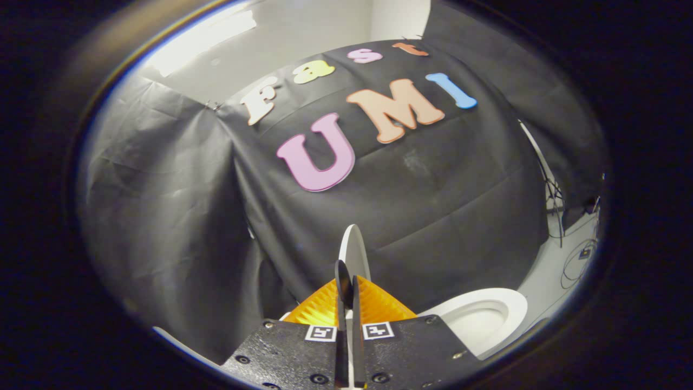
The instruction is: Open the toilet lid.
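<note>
The white toilet lid (355, 248) is lifted and seen edge-on, its rounded edge rising just beyond my fingertips against the black cloth. My gripper (346, 297) is shut on the lid, whose thin white edge shows in the narrow slot between the two fingers. To the right of the fingers and lower down, the white toilet seat ring and bowl (483, 317) lie uncovered. The lid's hinge end is hidden behind the gripper body.
The black cloth wall (178, 216) hangs close behind and to the left of the toilet. On the right, a strip of pale floor (563, 260) holds cables and a thin metal stand (553, 189). Bright white wall shows above the cloth.
</note>
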Tool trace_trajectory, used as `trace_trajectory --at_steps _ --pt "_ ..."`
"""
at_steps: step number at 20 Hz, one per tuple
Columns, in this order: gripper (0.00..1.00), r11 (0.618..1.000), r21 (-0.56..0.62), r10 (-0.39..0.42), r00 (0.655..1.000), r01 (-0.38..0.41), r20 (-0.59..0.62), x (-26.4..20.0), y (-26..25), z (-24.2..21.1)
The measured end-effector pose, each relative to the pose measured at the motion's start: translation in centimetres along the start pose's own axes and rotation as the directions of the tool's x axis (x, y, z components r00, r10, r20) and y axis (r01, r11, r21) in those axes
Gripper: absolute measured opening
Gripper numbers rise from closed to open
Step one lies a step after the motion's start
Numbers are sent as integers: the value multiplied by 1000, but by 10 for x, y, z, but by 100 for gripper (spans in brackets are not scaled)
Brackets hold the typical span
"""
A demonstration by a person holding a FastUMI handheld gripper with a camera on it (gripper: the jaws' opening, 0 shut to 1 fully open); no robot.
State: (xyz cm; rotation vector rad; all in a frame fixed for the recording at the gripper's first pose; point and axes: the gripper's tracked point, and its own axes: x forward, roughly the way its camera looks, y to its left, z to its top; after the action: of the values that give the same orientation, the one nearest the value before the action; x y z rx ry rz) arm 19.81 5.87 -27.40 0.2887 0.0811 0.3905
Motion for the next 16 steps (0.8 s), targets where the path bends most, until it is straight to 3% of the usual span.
trace_trajectory --at_steps 7,16 --pt "3 987 -127 90 995 -95 -50 1 13 -8" --pt "3 967 -178 173 982 -184 -75 1 25 -13"
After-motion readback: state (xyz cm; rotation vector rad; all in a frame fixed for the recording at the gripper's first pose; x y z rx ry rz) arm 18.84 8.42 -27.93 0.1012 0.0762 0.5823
